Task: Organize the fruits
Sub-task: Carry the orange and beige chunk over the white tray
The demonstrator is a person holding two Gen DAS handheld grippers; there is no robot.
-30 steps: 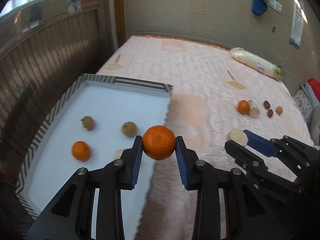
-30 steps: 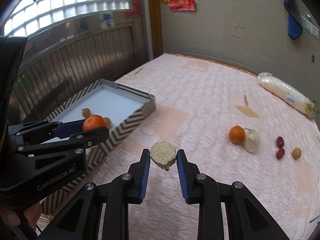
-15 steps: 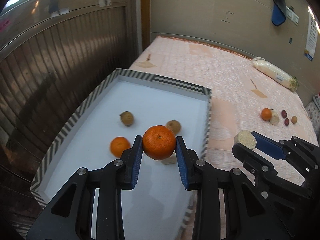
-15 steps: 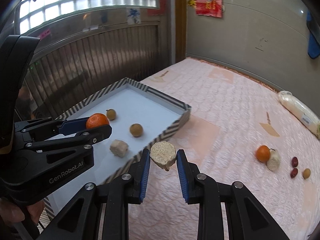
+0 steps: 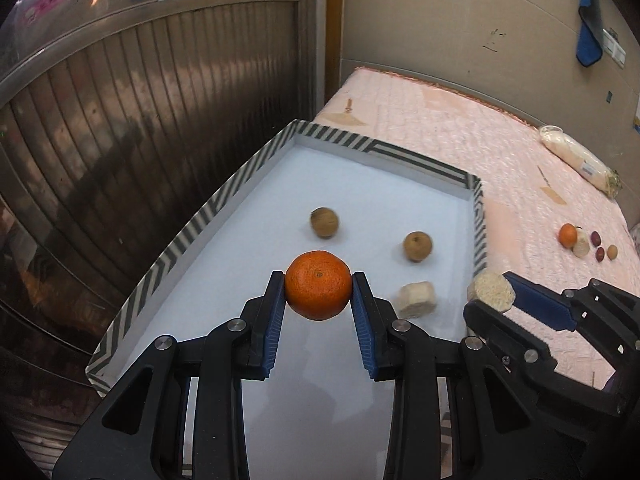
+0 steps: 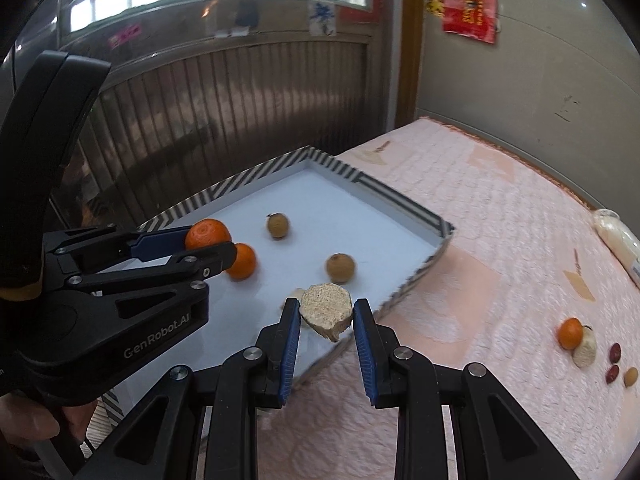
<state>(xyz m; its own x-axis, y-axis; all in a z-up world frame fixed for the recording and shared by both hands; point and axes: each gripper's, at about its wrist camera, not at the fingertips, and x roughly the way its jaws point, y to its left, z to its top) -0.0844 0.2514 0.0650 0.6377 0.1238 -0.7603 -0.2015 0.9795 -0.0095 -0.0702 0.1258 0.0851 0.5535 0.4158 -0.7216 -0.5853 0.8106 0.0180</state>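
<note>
Two tongs were each clenched on a piece of food above the striped tray point(image 5: 224, 196) that lay on the pink bed point(image 5: 460, 128). The left tongs point(image 5: 319, 286) gripped an orange mandarin point(image 5: 318, 285) between their blue pads, held over the near middle of the tray's white floor. The right tongs point(image 6: 326, 314) gripped a pale, rough-textured chunk point(image 6: 326, 312), held above the tray's right near edge; in the left wrist view that chunk hung just outside the tray's right wall. On the tray floor lay two brown round fruits point(image 5: 325, 222), well apart from each other, one farther left and one point(image 5: 417, 246) nearer the right wall. A pale cut piece point(image 5: 416, 299) lay near the right wall, closer than the brown fruit. A second mandarin point(image 6: 242, 261) rested on the tray floor, seen only in the right wrist view, just beyond the left tongs' tips. Far to the right on the bed sat a small cluster: another mandarin point(image 6: 570, 333) touching a pale chunk point(image 6: 585, 352), with two dark red fruits point(image 6: 615, 352) and a small tan one point(image 6: 631, 376) just beside them. A long white bagged item point(image 5: 576, 158) lay near the far right edge of the bed. A person's hand point(image 6: 24, 420) showed at the lower left, holding the left tongs' handle.
</note>
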